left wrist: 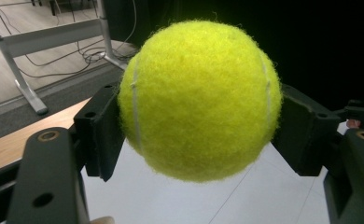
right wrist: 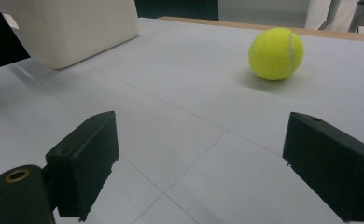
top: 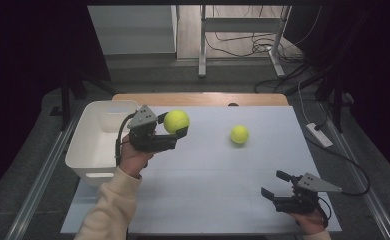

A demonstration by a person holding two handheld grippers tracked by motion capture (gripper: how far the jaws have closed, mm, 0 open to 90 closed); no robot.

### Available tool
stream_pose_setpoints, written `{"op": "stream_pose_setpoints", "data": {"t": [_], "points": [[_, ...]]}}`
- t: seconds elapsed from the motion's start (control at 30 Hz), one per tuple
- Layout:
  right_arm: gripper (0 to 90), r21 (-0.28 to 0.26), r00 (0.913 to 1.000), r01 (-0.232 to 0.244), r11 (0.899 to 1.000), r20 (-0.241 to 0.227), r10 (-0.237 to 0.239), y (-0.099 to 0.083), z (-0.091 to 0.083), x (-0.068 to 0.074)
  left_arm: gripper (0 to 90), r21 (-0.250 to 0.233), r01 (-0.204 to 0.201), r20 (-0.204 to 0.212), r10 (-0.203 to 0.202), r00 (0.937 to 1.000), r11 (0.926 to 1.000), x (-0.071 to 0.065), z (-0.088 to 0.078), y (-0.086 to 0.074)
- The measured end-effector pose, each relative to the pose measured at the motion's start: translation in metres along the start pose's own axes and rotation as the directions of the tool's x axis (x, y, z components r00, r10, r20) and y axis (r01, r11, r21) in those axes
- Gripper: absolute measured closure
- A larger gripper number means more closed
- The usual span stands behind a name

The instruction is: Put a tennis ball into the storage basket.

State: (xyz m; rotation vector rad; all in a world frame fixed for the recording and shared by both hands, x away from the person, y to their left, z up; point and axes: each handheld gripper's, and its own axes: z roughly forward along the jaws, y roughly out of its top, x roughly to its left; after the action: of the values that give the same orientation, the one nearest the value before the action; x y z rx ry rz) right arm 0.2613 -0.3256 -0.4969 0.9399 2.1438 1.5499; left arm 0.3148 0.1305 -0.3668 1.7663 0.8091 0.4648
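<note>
My left gripper (top: pixel 177 125) is shut on a yellow-green tennis ball (top: pixel 176 121), held above the white table just right of the white bin (top: pixel 94 140). Up close in the left gripper view, that ball (left wrist: pixel 201 98) is squeezed between the two black pads (left wrist: pixel 101 130). A second tennis ball (top: pixel 239 134) lies on the table right of centre; the right gripper view shows it (right wrist: pixel 276 53) ahead and to the right. My right gripper (top: pixel 275 184) rests near the table's front right, jaws wide open with nothing between them (right wrist: pixel 199 158).
The white bin (right wrist: pixel 73 30) stands at the table's left edge. A wooden strip (top: pixel 200 99) runs along the far edge of the table. Behind it are desk legs (top: pixel 202 45) and cables (top: pixel 263 47) on the floor. A white power strip (top: pixel 319 135) lies right of the table.
</note>
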Motion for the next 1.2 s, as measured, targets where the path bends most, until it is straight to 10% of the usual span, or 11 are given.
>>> {"op": "stream_pose_setpoints", "data": {"t": [1.2], "points": [[10.5,-0.004,1.0,0.0,1.0,0.006,0.0,0.001,-0.001,0.0,26.6,-0.016,0.045,-0.116,-0.046,0.9922,0.9989,0.033,-0.028,-0.002]]}}
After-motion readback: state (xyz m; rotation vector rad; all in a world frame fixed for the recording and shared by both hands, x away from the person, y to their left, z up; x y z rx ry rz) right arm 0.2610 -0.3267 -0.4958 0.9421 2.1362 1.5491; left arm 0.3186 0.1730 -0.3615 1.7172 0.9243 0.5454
